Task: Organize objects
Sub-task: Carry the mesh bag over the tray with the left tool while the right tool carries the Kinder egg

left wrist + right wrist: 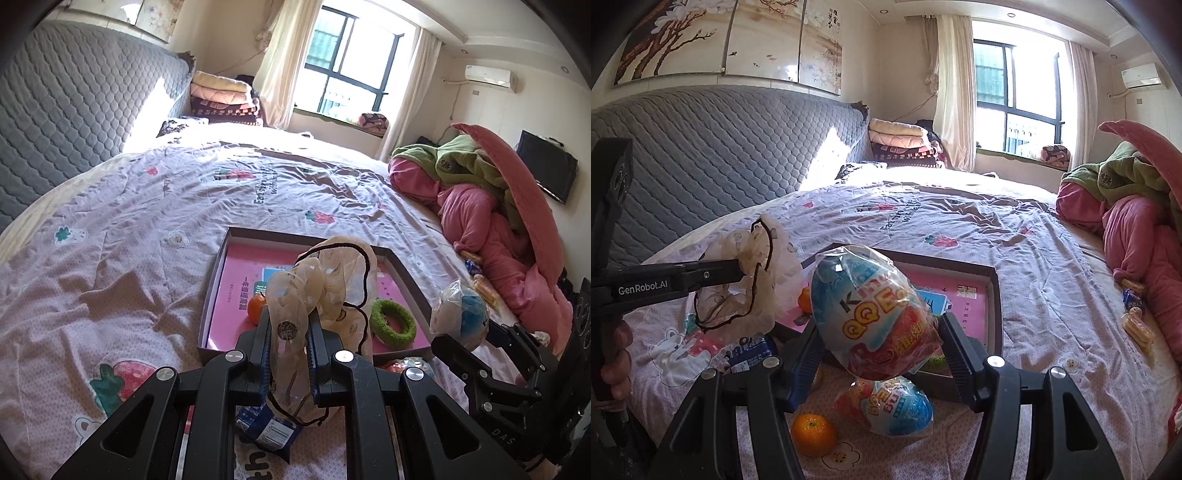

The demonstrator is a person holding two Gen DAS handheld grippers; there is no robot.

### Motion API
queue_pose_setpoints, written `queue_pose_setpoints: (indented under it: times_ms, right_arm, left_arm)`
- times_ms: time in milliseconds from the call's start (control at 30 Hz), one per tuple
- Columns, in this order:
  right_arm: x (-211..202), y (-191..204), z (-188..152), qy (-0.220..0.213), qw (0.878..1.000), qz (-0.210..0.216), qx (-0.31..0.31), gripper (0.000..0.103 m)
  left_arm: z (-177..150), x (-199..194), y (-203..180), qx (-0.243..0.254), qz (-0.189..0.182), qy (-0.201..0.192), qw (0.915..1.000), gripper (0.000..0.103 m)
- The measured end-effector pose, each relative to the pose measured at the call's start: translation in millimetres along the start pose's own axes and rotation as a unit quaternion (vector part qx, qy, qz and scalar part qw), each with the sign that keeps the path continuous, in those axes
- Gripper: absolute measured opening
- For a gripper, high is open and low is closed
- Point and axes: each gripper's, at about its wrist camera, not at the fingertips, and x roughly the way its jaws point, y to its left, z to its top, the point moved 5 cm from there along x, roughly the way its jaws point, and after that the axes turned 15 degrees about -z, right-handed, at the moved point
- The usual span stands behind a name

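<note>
now sheer scarf (295, 295) sits clamped in left gripper (287, 332).

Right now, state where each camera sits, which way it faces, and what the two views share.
Left wrist: on the left gripper, facing down the bed to the window; its shut jaws pinch a sheer scarf; the right gripper shows at right.
Right wrist: on the right gripper, facing likewise; its jaws clamp a wrapped toy egg; the left gripper and a hand show at left.
Shared: the box tray, scarf, egg.
</note>
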Motion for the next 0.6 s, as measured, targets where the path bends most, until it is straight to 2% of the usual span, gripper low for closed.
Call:
queue_pose_setpoints:
  times_ms: [600]
  right_arm:
    - [27, -12, 22, -0.002, 1.000, -0.009, 0.005, 0.062]
  left_arm:
    - [49, 14, 13, 0.003, 0.013, -0.027, 0.9995, 0.016]
